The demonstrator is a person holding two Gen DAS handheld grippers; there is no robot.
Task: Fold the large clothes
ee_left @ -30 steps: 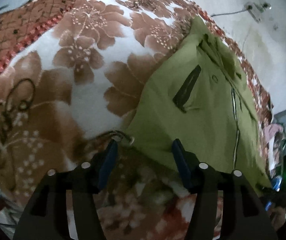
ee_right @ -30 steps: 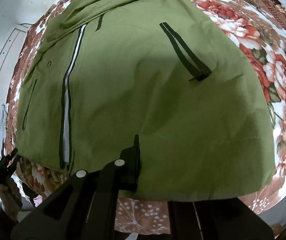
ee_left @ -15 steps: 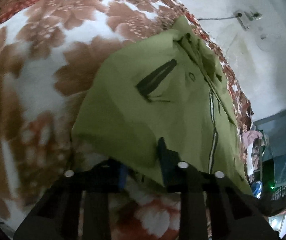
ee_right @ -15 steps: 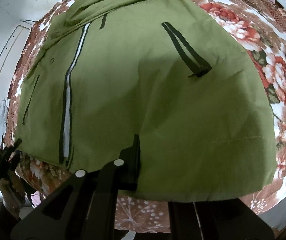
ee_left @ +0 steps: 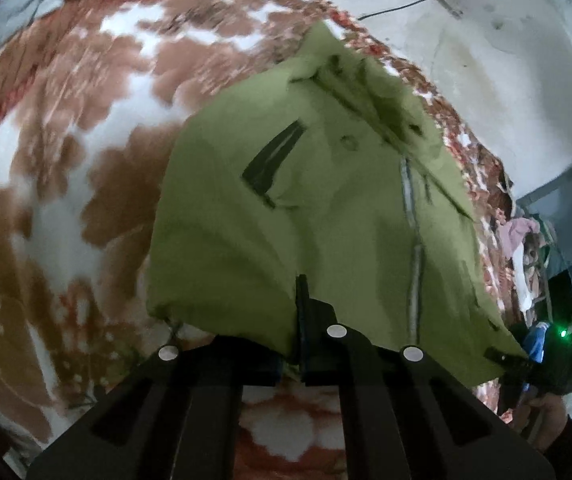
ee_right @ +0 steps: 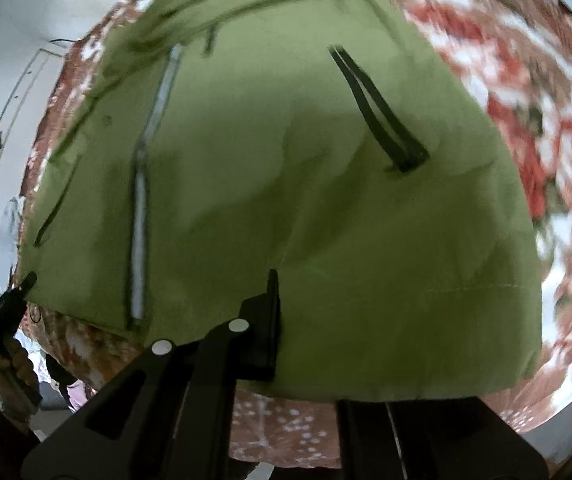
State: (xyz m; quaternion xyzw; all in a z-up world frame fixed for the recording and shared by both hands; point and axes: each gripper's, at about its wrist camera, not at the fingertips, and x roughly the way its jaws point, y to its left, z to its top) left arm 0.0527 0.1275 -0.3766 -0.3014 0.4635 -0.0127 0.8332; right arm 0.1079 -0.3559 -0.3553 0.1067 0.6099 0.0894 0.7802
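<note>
An olive green jacket [ee_left: 326,216] with black pocket zips and a grey front zip lies spread on a floral blanket [ee_left: 65,160]. My left gripper [ee_left: 290,328] is shut on the jacket's near hem at one corner, the cloth draped over one finger. In the right wrist view the same jacket [ee_right: 286,200] fills the frame. My right gripper [ee_right: 306,340] is shut on the near hem, its right finger hidden under the cloth. The hem is lifted off the blanket at both grips.
The blanket [ee_right: 546,100] covers a bed. A white wall [ee_left: 506,60] with a cable and socket stands behind. Clutter and hanging clothes [ee_left: 526,248] are at the right edge. The other gripper shows in each view [ee_right: 1,312].
My left gripper moved onto the jacket's hem corner and closed on it. Both grippers have lifted the hem slightly; both views are blurred by motion.
</note>
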